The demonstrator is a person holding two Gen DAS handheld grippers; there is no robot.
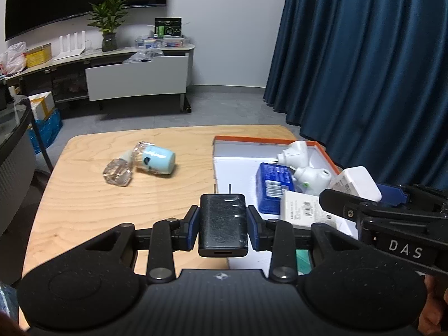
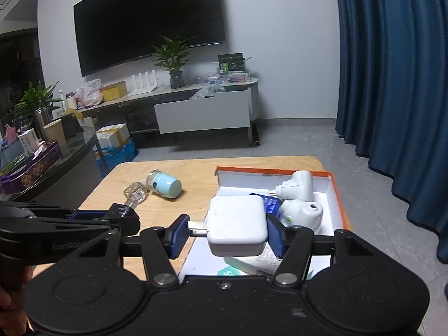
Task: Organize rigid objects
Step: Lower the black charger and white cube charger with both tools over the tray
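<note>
While both grippers hover side by side over the near edge of the wooden table (image 1: 112, 196), each one carries a charger between its blue pads. The black charger (image 1: 223, 225) sits squarely in the left gripper (image 1: 223, 228), its two metal prongs pointing away from the camera toward the table's far side; the jaws are drawn in as narrow as they go and both pads press on the charger's flat sides. The white charger (image 2: 237, 226) fills the right gripper (image 2: 228, 233), turned sideways so its prongs stick out toward the left pad (image 2: 177, 236), which meets the prong tips, while the right pad lies against the body. Those jaws stand at a middling width, closed on the charger. It hangs above the near left part of the orange-rimmed box (image 2: 337, 193), which lies on the right half of the table.

Counted up: two chargers held, one per gripper. Inside the box lie two white plug-in devices (image 1: 296, 151) touching one another, one blue packet (image 1: 275, 186) and one white labelled carton (image 1: 301, 208) (a green-and-white item shows at the near edge of the box, too hidden to name). Out on the bare wood to the left rest one pale blue cup (image 1: 158, 159) on its side and one clear glass bottle (image 1: 117, 172) touching it.
</note>
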